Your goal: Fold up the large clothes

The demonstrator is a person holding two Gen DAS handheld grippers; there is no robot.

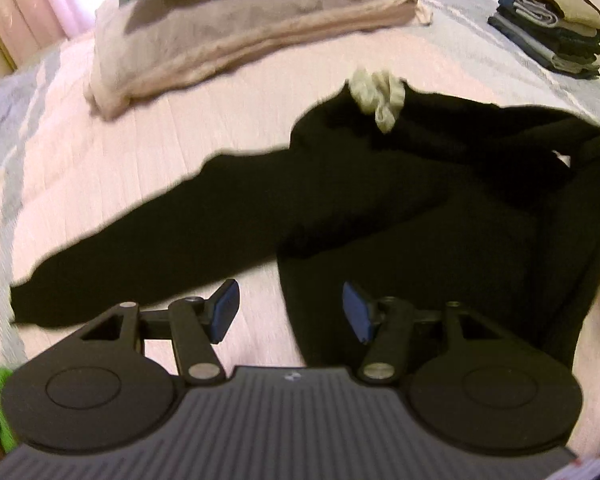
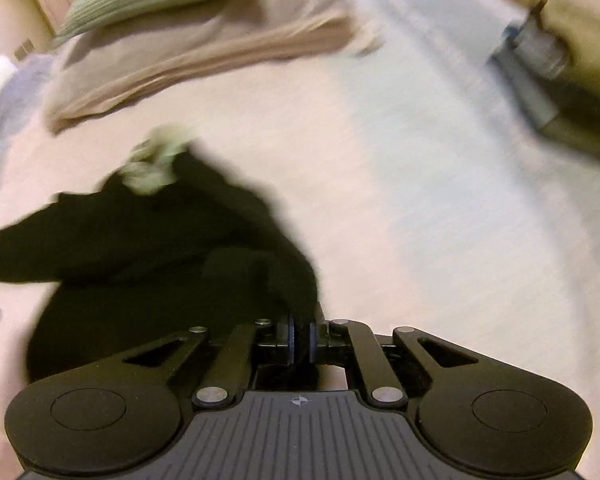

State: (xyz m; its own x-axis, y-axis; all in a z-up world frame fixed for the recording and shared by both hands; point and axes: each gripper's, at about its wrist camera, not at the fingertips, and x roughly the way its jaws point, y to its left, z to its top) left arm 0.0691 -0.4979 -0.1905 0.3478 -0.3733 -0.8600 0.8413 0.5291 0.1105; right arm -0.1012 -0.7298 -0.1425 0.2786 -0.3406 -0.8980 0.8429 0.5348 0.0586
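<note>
Your right claw (image 2: pixel 301 338) is clamped on a fold of the black garment (image 2: pixel 148 248) at its right edge; your left claw (image 1: pixel 290 312) hangs apart above the garment's lower hem, holding nothing. The garment lies spread on the bed (image 2: pixel 420 200). Lift one-handed and it could bunch. Only the left view shows its long sleeve (image 1: pixel 140 236) and the folded stack (image 1: pixel 556 28) sharply.

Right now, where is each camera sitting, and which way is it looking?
Left wrist: sits on the left gripper, looking down across the bed at the black garment; its open fingers show.
Right wrist: sits on the right gripper, looking down at the garment's other edge; its fingers show, shut on black cloth.
Shared: the black garment, the beige blanket and the stack of folded clothes.
</note>
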